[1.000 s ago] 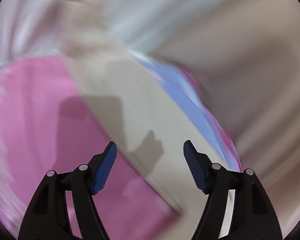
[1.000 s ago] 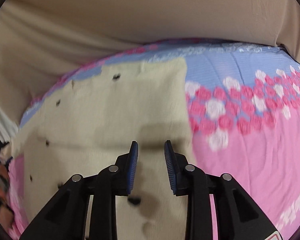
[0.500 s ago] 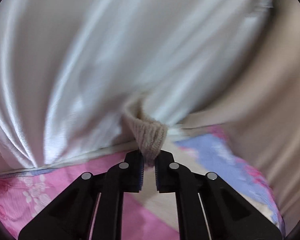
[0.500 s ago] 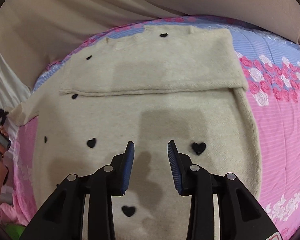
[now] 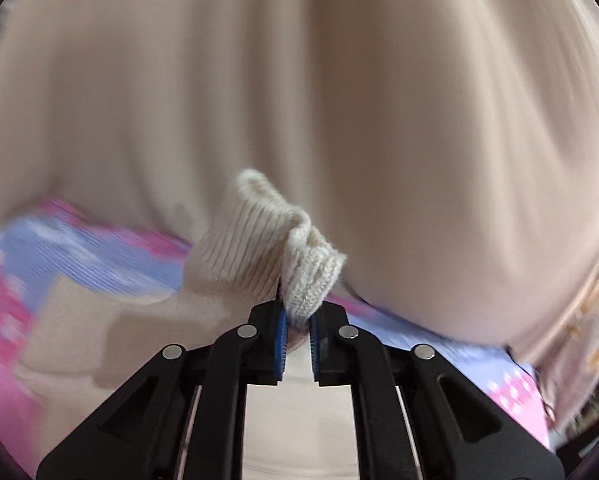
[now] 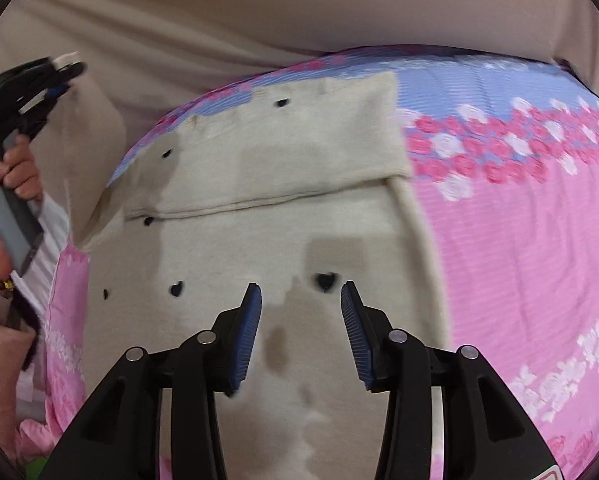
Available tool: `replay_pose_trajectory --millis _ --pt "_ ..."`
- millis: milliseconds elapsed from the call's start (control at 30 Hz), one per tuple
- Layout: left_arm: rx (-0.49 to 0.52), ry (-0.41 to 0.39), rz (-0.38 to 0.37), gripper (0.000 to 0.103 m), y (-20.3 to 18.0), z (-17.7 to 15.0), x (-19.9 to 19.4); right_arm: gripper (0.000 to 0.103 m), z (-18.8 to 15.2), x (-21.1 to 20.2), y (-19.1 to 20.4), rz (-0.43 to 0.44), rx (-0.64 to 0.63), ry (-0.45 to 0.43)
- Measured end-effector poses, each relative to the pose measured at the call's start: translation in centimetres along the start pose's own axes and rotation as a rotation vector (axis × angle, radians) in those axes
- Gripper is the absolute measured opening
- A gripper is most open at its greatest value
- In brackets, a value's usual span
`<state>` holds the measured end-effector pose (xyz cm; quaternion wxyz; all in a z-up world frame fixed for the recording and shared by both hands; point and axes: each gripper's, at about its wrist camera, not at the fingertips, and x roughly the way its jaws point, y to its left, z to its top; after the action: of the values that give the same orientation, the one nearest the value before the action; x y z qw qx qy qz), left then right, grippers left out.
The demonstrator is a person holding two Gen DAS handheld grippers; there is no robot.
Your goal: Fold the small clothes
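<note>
A cream knit sweater (image 6: 283,216) with small black hearts lies spread on the bed, one sleeve folded across its upper part. My left gripper (image 5: 298,320) is shut on the ribbed cuff (image 5: 267,244) of the other sleeve and holds it lifted above the bed. That gripper also shows at the left of the right wrist view (image 6: 59,76), with the raised sleeve (image 6: 95,152) hanging from it. My right gripper (image 6: 301,300) is open and empty, hovering over the sweater's body near a black heart (image 6: 325,280).
The bed has a pink and blue floral sheet (image 6: 519,208). A beige curtain (image 6: 259,12) hangs behind the bed and fills the left wrist view (image 5: 339,100). The person's hand (image 6: 3,184) holds the left gripper's handle at the far left.
My left gripper closed on the sleeve cuff and lifted it, swinging from the white curtain toward the beige one. My right gripper opened wider over the sweater's body.
</note>
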<state>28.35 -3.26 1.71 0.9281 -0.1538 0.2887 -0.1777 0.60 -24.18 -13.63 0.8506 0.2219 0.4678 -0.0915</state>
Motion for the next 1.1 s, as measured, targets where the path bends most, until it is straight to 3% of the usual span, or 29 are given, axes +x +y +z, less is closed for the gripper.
replay_pose_trajectory --millis 100,200,267,367,433,500,533,567,733,833,900,933,967,1000,1033,1100 --pt "0.008 0.140 -0.039 0.008 -5.3 -5.2 5.2 0.042 -0.7 -1.2 -3.8 -0.035 0.059 0.002" --pt "0.032 0.244 -0.026 0.008 -8.0 -10.3 8.2 0.042 -1.6 -1.7 -6.8 -0.063 0.116 0.008" --pt "0.055 0.310 0.012 0.009 -8.9 -13.8 10.1 0.042 -1.7 -1.6 -8.3 -0.078 0.137 0.014" --pt "0.031 0.399 0.054 0.013 -8.6 -16.4 11.3 0.042 -0.3 -1.3 -8.9 -0.052 0.134 0.013" --pt "-0.018 0.381 0.014 0.014 -5.7 -16.7 8.5 0.046 1.4 -1.0 -8.4 -0.010 0.117 0.000" --pt "-0.055 0.328 -0.024 0.034 -3.8 -15.7 5.1 0.059 4.1 0.1 -6.9 0.034 0.089 -0.008" --pt "-0.074 0.305 -0.022 0.053 -2.2 -15.3 3.4 0.063 5.7 1.1 -5.8 0.062 0.064 -0.005" --pt "-0.090 0.282 -0.015 0.059 -1.0 -15.1 1.9 0.064 7.1 2.2 -4.6 0.088 0.041 0.000" --pt "-0.169 0.277 0.054 0.066 6.6 -13.9 -2.6 0.070 11.6 9.4 0.4 0.178 0.010 0.084" --pt "-0.275 0.268 0.142 0.066 12.6 -13.4 -4.0 0.070 12.9 13.3 1.7 0.079 0.017 0.086" --pt "-0.408 0.248 0.158 0.066 16.9 -13.0 -4.8 0.070 13.3 15.0 1.7 0.033 0.053 0.077" --pt "-0.461 0.234 0.154 0.066 18.5 -12.7 -5.0 0.069 13.4 15.3 1.9 0.032 0.065 0.057" --pt "-0.531 0.211 0.151 0.066 20.6 -12.3 -5.2 0.046 13.3 15.3 2.5 0.039 0.052 0.032" --pt "-0.571 0.197 0.144 0.066 21.8 -12.0 -5.2 0.010 13.5 15.5 3.1 0.061 0.033 0.047" --pt "-0.611 0.188 0.138 0.065 23.0 -11.7 -5.0 0.011 13.7 15.4 3.4 0.082 0.038 0.057" --pt "-0.700 0.177 0.085 0.065 25.3 -11.1 -3.9 0.011 14.6 13.5 3.7 0.135 0.051 -0.011"
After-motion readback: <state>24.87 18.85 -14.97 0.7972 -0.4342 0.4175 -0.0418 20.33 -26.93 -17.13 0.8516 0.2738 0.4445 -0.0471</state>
